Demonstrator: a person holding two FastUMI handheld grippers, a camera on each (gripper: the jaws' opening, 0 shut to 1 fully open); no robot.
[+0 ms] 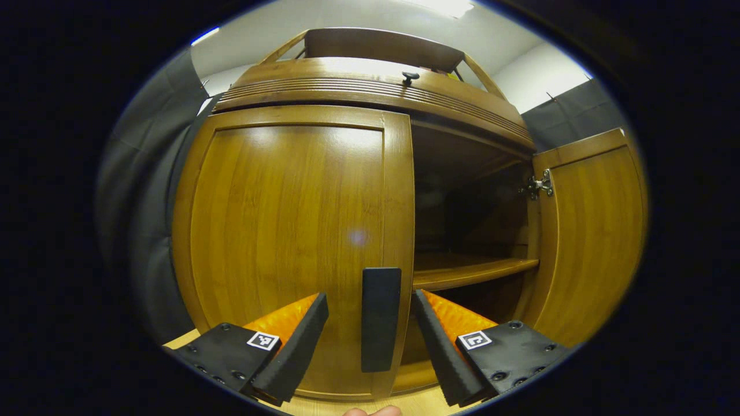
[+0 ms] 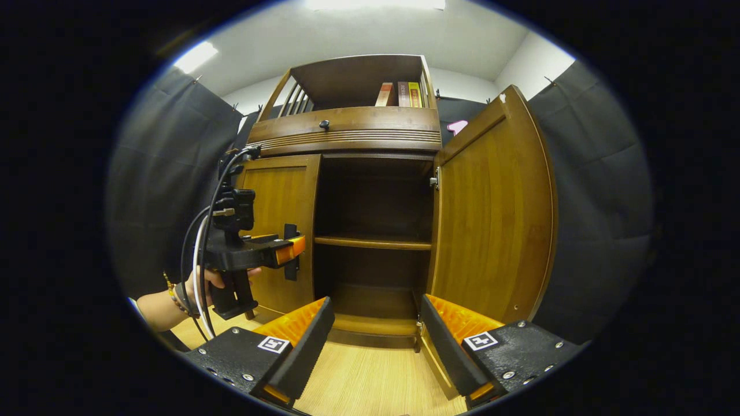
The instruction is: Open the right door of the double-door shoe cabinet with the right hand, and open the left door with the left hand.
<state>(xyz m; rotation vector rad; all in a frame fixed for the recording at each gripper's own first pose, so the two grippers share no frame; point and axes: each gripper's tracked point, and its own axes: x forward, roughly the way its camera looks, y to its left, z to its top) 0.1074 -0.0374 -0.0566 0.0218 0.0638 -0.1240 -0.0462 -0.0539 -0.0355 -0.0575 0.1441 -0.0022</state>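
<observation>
A: Starting at the left of the right gripper view, we see a hand wrapped around the grip of the left gripper. The forearm comes in low from the left edge, and cables loop up over the wrist.

B: And that gripper is held level, its orange fingers pointing right, at the black handle on the left door.

A: In the left gripper view we see the handle upright between the two fingers, with a gap on each side. So that gripper is spread wide and touches nothing.

B: The left door is closed, flat against the shoe cabinet. The handle sits on its right edge, next to the open half.

A: Moving right, we look into the dark inside with one shelf across the middle.

B: Then the right door, swung out well away from the frame, with its hinge showing near the top.

A: The right gripper is at the bottom of its own view, fingers wide apart, holding nothing.

B: It is back from the cabinet, above the wooden floor, with the right door just beyond its right-hand finger.
</observation>
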